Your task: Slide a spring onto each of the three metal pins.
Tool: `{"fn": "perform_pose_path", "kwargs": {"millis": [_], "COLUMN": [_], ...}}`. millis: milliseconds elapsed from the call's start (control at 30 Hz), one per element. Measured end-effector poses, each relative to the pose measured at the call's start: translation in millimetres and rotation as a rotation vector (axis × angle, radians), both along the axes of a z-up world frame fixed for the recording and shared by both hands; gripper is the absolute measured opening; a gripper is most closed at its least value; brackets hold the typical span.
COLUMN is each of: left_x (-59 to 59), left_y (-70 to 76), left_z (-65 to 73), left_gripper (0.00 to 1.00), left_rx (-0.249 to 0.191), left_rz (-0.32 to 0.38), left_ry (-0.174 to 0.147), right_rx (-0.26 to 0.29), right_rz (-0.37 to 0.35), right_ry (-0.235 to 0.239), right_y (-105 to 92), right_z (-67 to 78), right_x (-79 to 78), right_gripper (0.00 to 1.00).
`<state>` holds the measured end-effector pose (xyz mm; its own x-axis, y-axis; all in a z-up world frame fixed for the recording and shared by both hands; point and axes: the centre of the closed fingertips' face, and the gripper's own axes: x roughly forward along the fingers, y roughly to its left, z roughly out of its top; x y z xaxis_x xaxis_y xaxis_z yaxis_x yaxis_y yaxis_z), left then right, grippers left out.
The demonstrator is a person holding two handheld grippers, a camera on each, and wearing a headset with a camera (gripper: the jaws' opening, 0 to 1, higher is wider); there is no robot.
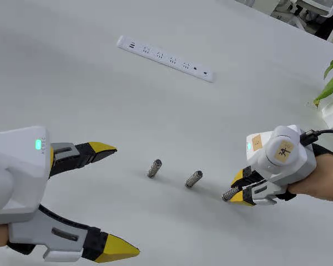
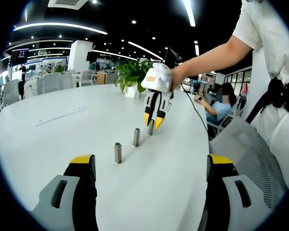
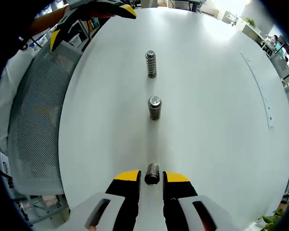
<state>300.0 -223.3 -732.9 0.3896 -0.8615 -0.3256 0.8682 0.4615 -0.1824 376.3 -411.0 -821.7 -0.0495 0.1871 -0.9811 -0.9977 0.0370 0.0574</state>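
Right gripper (image 1: 240, 188): jaws narrowed to roughly coil width around spring 3 (image 3: 152, 173), and the pads look to be touching it on both sides, so we read it as gripped. It sits low over the table (image 1: 155, 111). Left gripper (image 1: 117, 199) is wide open, holds nothing, and is well apart from the work. Spring 2 (image 3: 154, 109) and spring 1 (image 3: 151, 64) stand upright in line beyond, each with a shiny pin head at the top. Spring 3 shows a dark centre from above, so we can't tell whether its pin is through. In the head view it leans. Risks as we see them: a hard squeeze buckles the coil or shoots it out sideways; letting go while it leans lets it fall over; any side load tips a free-standing pin, and spring 2 is near enough to get knocked. Nothing is bracing the base.
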Motion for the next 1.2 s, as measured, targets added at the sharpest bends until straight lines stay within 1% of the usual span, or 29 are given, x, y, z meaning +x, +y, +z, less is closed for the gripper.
{"fn": "perform_pose_path", "kwargs": {"millis": [233,300,500,600,667,833,867,1033,1067,1100,1200], "left_x": [0.3,0.1,0.5,1.3,1.6,3.2,4.1,3.6,4.0,5.2,6.0], "left_y": [1.3,2.2,3.8,3.7,3.6,4.3,4.9,6.1,6.6,7.5,8.9], "left_z": [0.1,-0.5,-1.2,-0.5,0.1,0.8,0.8,0.3,-0.1,0.2,0.1], "left_gripper": [0.96,0.96,0.97,0.97,0.98,0.99,0.99,0.99,0.99,0.99,0.99], "left_rx": [0.008,0.012,0.024,0.031,0.032,0.042,0.046,0.063,0.07,0.077,0.079], "left_rz": [-0.002,-0.002,-0.006,-0.009,-0.01,-0.012,-0.01,-0.018,-0.018,-0.017,-0.013], "left_ry": [-0.005,0.0,0.001,-0.001,-0.001,-0.006,-0.01,-0.011,-0.018,-0.034,-0.033], "right_rx": [0.023,0.033,0.068,0.115,0.129,0.202,0.221,0.284,0.296,0.315,0.351], "right_rz": [-0.022,-0.03,-0.061,-0.102,-0.113,-0.154,-0.16,-0.201,-0.21,-0.218,-0.245], "right_ry": [-0.006,-0.011,-0.02,-0.021,-0.027,-0.047,-0.056,-0.075,-0.078,-0.084,-0.099], "right_y": [1.1,1.6,1.0,2.4,1.8,2.2,1.5,-4.9,-5.9,-7.6,-13.1], "right_z": [6.0,8.5,16.3,22.7,26.9,40.5,43.6,53.8,55.3,57.5,61.8], "right_x": [-0.8,-1.1,-2.6,-3.6,-4.7,-8.6,-9.1,-16.6,-17.8,-19.7,-25.0], "right_gripper": [0.2,0.21,0.27,0.3,0.32,0.41,0.43,0.5,0.53,0.54,0.57]}}
